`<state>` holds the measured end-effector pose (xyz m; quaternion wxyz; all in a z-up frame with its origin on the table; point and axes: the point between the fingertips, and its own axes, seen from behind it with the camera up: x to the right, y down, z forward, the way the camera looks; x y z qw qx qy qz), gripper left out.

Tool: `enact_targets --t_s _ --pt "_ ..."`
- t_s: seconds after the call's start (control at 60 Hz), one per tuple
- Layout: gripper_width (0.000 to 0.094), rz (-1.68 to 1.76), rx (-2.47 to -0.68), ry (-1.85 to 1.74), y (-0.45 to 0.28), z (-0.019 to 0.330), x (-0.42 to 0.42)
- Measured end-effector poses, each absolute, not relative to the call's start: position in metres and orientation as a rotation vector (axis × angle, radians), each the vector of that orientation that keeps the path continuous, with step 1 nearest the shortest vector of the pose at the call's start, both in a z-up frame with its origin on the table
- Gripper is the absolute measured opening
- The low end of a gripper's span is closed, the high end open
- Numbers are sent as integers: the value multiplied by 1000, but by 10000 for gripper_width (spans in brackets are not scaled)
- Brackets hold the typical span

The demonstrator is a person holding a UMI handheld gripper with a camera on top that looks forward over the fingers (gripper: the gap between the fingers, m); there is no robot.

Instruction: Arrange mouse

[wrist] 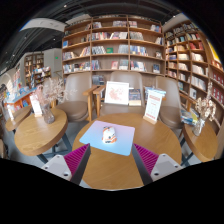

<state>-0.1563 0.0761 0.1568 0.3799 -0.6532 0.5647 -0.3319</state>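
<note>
On round wooden table (150, 150), small white mouse (109, 133) sits on light-blue square mat (95, 142); open gripper (110, 160) should descend centred.

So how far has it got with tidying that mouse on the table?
Possibly done: the small white computer mouse already lies on the light blue square mouse mat on the round wooden table. In hand: nothing; the claw is open, its pink-padded fingers short of the mat. Left: grasping and positioning the mouse, if it needs moving.
</note>
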Motion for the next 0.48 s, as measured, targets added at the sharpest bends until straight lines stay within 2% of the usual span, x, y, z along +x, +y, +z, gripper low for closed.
enact_targets --t_s 0.283,0.483 --pt "855 -916 -1652 1413 46 158 -233" --pt "855 -902 -1659 1425 37 141 -258"
